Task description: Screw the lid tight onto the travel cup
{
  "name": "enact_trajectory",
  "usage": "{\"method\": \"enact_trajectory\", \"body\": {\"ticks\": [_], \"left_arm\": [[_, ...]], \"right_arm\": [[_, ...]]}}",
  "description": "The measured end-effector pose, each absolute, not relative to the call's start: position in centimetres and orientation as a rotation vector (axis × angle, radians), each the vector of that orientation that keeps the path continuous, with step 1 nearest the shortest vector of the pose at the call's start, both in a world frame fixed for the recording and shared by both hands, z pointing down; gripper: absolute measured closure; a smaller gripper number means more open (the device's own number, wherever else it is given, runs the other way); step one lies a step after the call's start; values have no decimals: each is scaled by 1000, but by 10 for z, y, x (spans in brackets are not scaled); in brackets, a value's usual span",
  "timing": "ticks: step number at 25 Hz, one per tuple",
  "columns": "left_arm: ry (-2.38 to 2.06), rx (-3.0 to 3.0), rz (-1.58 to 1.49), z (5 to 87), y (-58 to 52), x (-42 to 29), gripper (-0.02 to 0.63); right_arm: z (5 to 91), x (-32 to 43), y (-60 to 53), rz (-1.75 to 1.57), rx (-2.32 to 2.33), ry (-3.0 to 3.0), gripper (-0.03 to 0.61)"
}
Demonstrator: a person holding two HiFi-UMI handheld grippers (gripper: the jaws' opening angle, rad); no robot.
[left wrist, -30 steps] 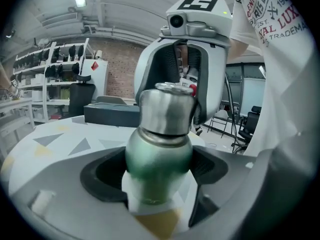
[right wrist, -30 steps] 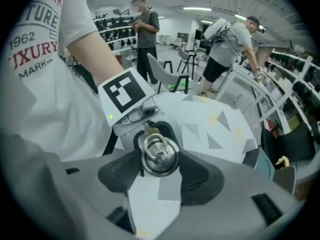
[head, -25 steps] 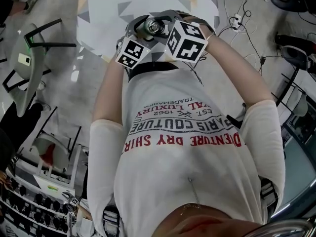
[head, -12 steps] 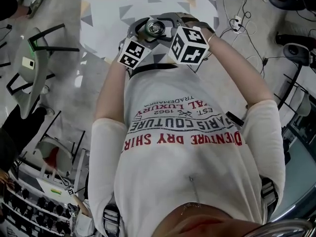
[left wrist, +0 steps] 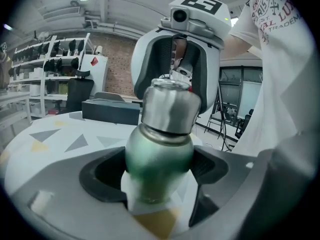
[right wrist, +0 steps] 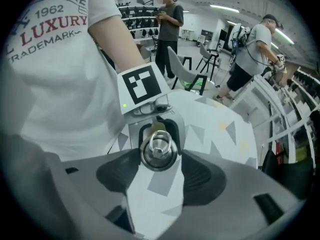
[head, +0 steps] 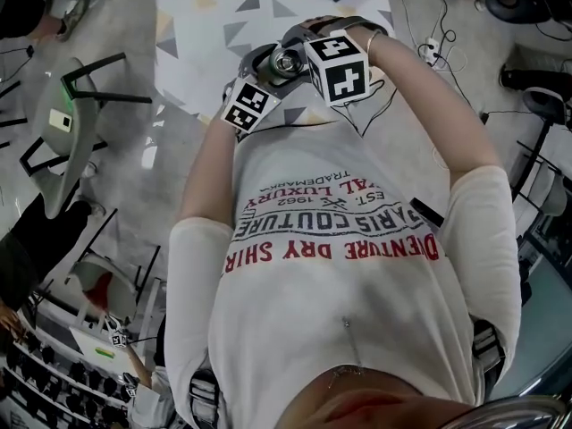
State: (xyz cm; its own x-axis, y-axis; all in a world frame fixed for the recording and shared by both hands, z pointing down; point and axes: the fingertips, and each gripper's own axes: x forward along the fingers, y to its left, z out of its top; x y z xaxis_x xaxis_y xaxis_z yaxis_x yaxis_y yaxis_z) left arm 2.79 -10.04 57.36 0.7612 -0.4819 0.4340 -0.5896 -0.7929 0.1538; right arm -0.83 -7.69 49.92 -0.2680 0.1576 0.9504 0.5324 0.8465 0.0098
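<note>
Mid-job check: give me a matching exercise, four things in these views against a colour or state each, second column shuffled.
1 left gripper
2 right gripper
3 cup body
4 lid

A silver
B shut on the cup body
C green
D open around the lid

Pairs: 1-B, 2-D, 3-C, 4-A.
The right gripper's jaws have just been opening, with the lid between them.

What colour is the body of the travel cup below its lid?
Metallic green travel cup body, silver metal lid; left gripper view shows it best.
</note>
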Motion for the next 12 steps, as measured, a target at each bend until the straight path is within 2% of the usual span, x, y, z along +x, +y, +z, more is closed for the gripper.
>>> {"method": "enact_trajectory", "body": {"ticks": [3, 12], "left_arm": [[-831, 2676, 545, 574, -100, 28, 225], [-820, 2676, 546, 574, -100, 28, 224]], "right_arm": [[502, -9, -74, -377, -563, -1830, 341], [500, -11, -77, -185, -423, -1908, 342]]}}
